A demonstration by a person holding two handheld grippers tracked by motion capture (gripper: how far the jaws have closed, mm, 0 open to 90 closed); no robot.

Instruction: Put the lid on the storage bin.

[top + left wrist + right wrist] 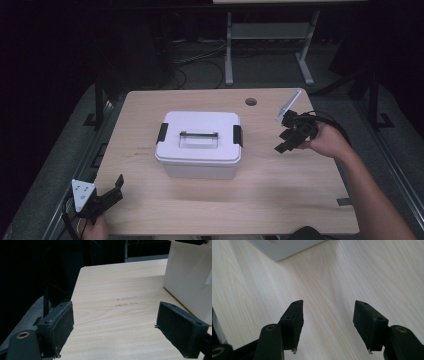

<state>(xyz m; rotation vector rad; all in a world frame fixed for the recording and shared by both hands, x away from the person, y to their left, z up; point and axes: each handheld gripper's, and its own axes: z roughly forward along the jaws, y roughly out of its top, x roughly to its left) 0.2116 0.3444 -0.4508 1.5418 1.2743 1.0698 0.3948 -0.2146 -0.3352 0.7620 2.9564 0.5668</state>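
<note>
A white storage box (199,144) with a closed lid, a handle on top and a black latch on each end stands in the middle of the wooden table (280,200). My left gripper (116,190) hovers open at the table's front left corner, well clear of the box. In the left gripper view the left gripper (116,317) is spread wide over bare wood, with the box (190,277) ahead on the right. My right gripper (284,141) is held in a hand to the right of the box, tilted down. It (329,312) is open over the table, the box corner (284,247) beyond.
A round cable hole (250,102) sits near the table's far edge. A small grey tape piece (343,201) marks the front right edge. Beyond the table stand a metal desk frame (229,50) and floor cables (200,57). Dark surroundings flank both sides.
</note>
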